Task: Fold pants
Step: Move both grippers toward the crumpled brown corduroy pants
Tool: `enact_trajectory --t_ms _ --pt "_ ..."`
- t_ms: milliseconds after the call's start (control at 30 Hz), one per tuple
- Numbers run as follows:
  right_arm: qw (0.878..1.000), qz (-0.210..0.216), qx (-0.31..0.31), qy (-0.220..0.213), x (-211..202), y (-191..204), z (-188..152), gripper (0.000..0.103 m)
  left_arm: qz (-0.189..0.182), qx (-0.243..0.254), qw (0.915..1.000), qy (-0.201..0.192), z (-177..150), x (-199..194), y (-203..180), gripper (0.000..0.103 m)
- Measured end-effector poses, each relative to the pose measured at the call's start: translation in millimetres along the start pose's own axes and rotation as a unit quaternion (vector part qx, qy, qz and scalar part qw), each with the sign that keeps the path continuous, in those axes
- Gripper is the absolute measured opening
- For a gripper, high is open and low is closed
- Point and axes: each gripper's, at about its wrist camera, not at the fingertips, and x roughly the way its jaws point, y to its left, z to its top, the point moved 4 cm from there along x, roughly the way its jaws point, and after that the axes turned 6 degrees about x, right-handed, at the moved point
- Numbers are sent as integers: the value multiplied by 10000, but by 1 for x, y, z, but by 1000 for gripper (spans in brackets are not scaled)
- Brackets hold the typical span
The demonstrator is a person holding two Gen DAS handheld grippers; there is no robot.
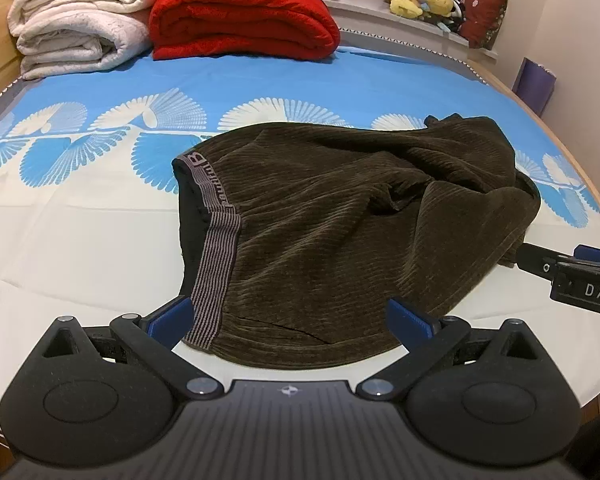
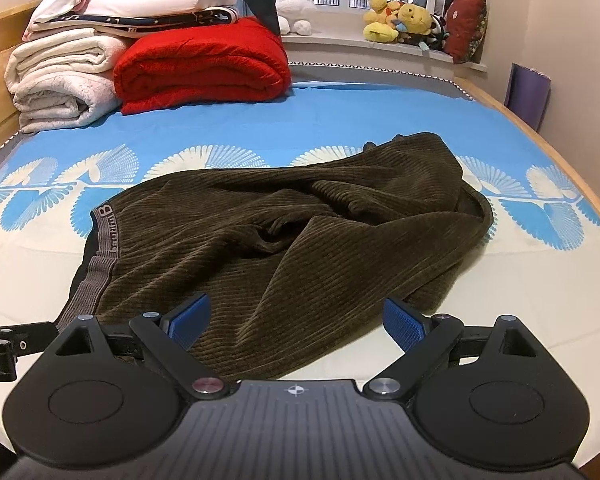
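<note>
Dark olive corduroy pants lie crumpled on the bed, striped grey waistband at the left, legs bunched toward the right. They show in the right wrist view too. My left gripper is open and empty, its blue pads either side of the near waistband corner, just above the cloth. My right gripper is open and empty over the near edge of the pants. The right gripper also shows at the right edge of the left wrist view.
The bed sheet is white near me and blue with fan prints farther back. A folded red blanket and white blankets are stacked at the far left. Plush toys sit on the window ledge. The wooden bed edge runs along the right.
</note>
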Motion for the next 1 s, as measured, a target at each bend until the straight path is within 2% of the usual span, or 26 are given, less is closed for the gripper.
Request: enact_trajectory --t_ms 1000 --pt "9999 47 47 84 1 -1 -1 94 -32 2 10000 11 1 0 -3 103"
